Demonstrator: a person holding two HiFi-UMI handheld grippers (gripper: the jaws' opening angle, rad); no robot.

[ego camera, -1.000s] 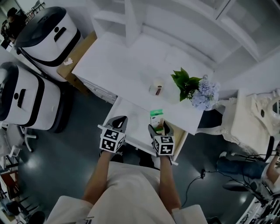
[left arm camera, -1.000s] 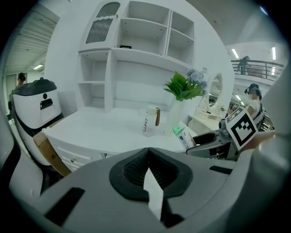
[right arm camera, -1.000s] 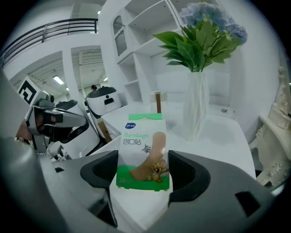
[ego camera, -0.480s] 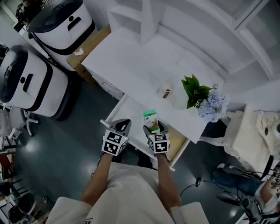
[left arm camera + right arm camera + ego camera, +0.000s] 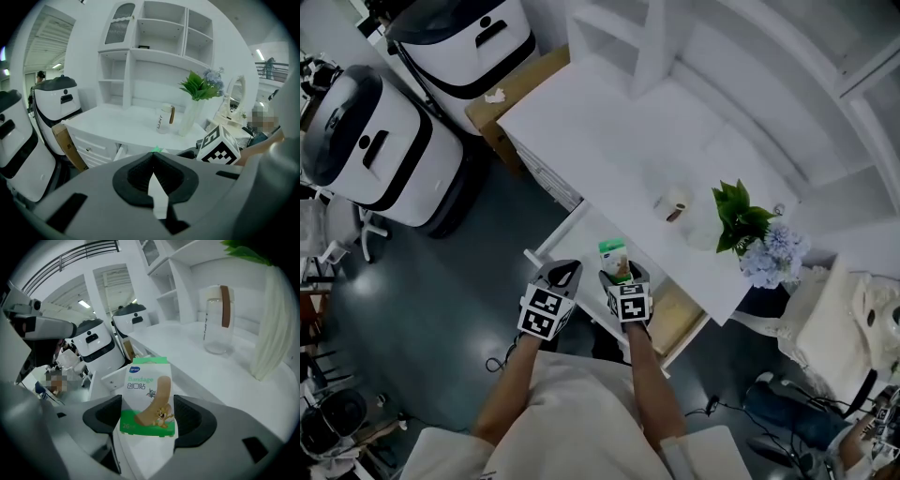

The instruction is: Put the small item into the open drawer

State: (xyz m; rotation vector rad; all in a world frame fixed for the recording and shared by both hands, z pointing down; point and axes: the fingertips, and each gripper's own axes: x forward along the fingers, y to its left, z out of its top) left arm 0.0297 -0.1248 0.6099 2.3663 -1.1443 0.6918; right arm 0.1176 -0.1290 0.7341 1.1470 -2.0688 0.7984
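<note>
Bandage box (image 5: 147,397), held over drawer (image 5: 584,236).
The right tool (image 5: 149,414) gripped the box, which stood upright between its jaws above the open drawer at the desk (image 5: 609,131) front; the left tool (image 5: 152,161), jaws together and empty, hung just beside.

We held our right claw (image 5: 619,274) clamped on a small green-and-white box (image 5: 612,251), which stood upright over the open drawer (image 5: 584,232). Our left claw (image 5: 562,272) hung just to the left of it, above the drawer's front edge, and carried nothing we could see. Beyond both claws lay the white desk (image 5: 609,141). Ahead and to the right of the right claw stood a pale tumbler (image 5: 675,203), and farther right a bunch of green leaves and blue flowers (image 5: 741,214)
</note>
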